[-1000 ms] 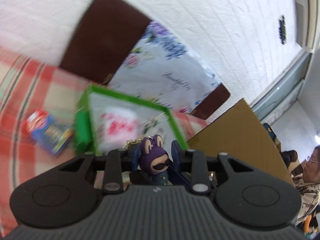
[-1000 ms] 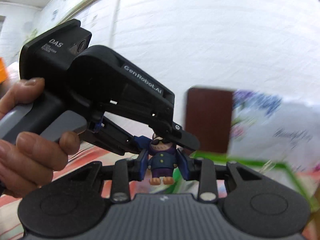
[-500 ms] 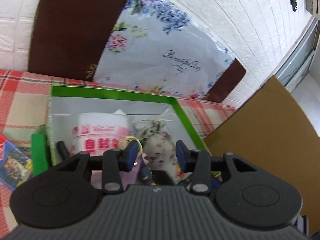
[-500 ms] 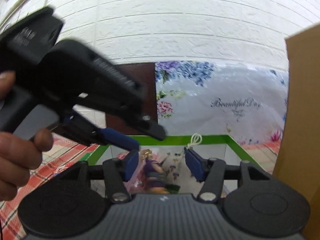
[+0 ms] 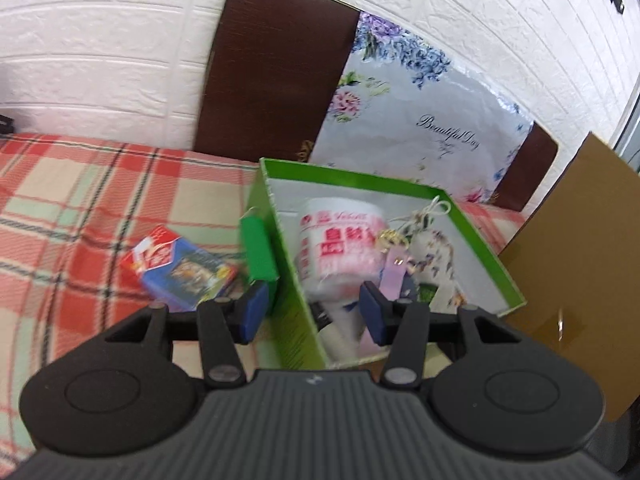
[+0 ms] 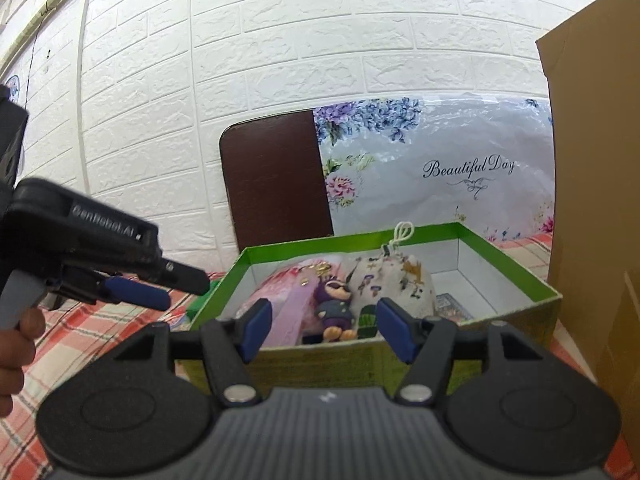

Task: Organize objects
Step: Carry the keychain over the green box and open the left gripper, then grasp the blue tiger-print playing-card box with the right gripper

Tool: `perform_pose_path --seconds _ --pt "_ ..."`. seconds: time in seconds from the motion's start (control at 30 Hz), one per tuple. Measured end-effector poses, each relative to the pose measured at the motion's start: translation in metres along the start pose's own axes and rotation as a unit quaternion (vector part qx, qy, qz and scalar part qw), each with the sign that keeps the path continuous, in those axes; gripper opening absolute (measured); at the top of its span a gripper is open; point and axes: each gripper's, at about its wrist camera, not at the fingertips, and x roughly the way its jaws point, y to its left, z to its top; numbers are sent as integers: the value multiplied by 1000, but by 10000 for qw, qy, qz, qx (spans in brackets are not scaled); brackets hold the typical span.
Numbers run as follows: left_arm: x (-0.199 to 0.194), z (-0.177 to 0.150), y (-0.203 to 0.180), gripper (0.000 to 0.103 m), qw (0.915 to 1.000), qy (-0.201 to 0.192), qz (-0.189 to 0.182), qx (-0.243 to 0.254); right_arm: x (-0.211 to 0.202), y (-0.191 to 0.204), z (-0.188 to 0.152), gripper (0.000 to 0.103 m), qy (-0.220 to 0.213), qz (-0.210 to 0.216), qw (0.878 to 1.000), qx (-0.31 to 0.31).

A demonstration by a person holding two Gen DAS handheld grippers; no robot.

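A purple figure keychain (image 6: 335, 305) with a pink strap (image 5: 394, 270) lies inside the green box (image 6: 516, 276), next to a white tub with red print (image 5: 340, 240) and a floral pouch (image 6: 400, 284). My right gripper (image 6: 325, 330) hovers just before the box's near wall, its jaws opening with nothing between the pads; the figure lies beyond them. My left gripper (image 5: 313, 314) is over the box's left wall, its jaws opening too and holding nothing. It also shows at the left of the right wrist view as the left gripper (image 6: 180, 290), held by a hand (image 6: 16, 344).
A blue and red card box (image 5: 180, 268) and a small green block (image 5: 258, 250) lie on the plaid cloth (image 5: 80, 200) left of the box. A dark brown board (image 6: 276, 180) and a floral bag (image 6: 440, 168) lean on the brick wall. Brown cardboard (image 6: 596, 160) stands at the right.
A second ago both grippers were shut on the purple figure above the box. Both let go, the figure dropped into the box, and the left gripper drew away to the left.
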Motion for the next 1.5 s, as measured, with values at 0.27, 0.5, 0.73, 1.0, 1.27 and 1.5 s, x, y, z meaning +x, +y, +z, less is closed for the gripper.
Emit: perform_pose_path --seconds 0.27,0.5,0.73,1.0,1.27,1.5 --pt "-27 -26 -16 55 9958 -87 612 673 -31 1 -5 60 184 -54 9998 114" --pt "-46 -43 -17 60 9906 -171 990 934 -55 10 -6 64 203 -44 9997 107" --pt "-64 -54 -6 65 9861 -268 1293 1006 -65 35 -4 65 202 91 9997 -94" --pt "-76 -59 25 66 9851 -320 1506 773 -64 72 -8 66 297 324 9977 -522" --pt "-73 -60 62 66 9848 -272 1652 453 -48 109 -12 66 526 614 9909 -1078" --pt "-67 -56 113 67 9806 -263 1938 91 -19 141 -11 66 746 974 9787 -1646"
